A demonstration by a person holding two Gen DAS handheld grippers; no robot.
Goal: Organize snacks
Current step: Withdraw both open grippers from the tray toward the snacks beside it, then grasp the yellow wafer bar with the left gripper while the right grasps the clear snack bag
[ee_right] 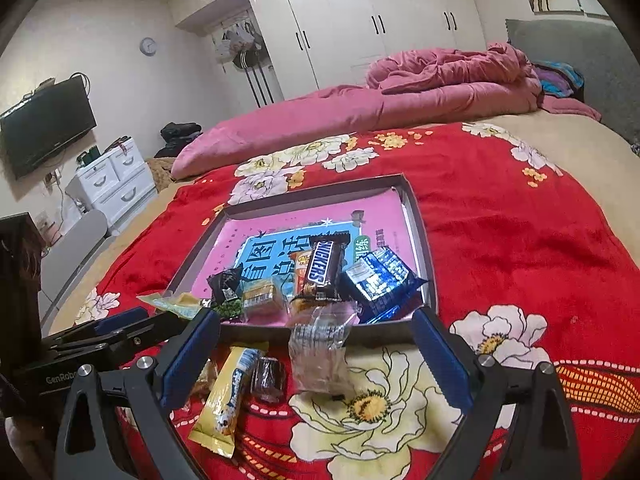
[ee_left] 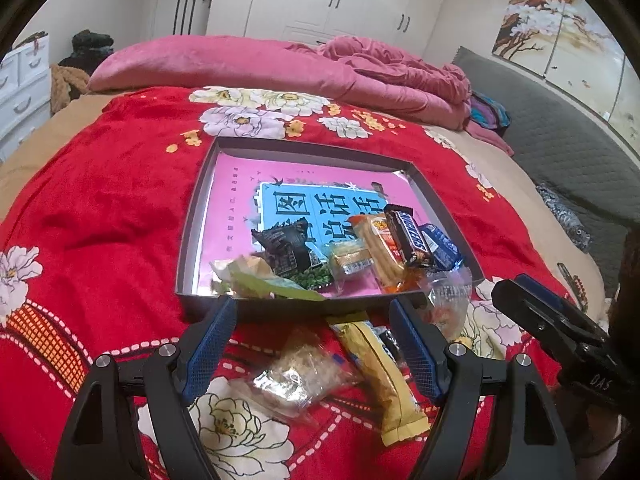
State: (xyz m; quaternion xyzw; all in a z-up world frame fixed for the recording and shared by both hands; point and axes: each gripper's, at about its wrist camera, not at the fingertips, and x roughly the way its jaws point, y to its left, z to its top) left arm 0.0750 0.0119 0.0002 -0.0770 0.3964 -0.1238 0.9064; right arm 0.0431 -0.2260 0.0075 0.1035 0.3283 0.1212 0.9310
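A shallow grey box (ee_left: 198, 216) with a pink printed sheet inside lies on the red flowered blanket. It holds several snacks: a Snickers bar (ee_right: 323, 268), a blue packet (ee_right: 380, 280), a black packet (ee_left: 286, 248), a small yellow cake (ee_right: 260, 298). Loose on the blanket in front lie a long yellow bar (ee_left: 386, 376), a clear crumbly packet (ee_left: 296, 376), a clear packet (ee_right: 320, 356) leaning on the box edge and a small dark sweet (ee_right: 267, 378). My left gripper (ee_left: 316, 344) is open above the yellow bar and clear packet. My right gripper (ee_right: 316, 356) is open around the clear packet.
A pink quilt (ee_left: 280, 68) is heaped at the bed's far side. A grey headboard (ee_left: 560, 136) runs along the right. White drawers (ee_right: 116, 180) and a TV (ee_right: 44, 128) stand beyond the bed. The other gripper shows at each view's edge (ee_left: 560, 328).
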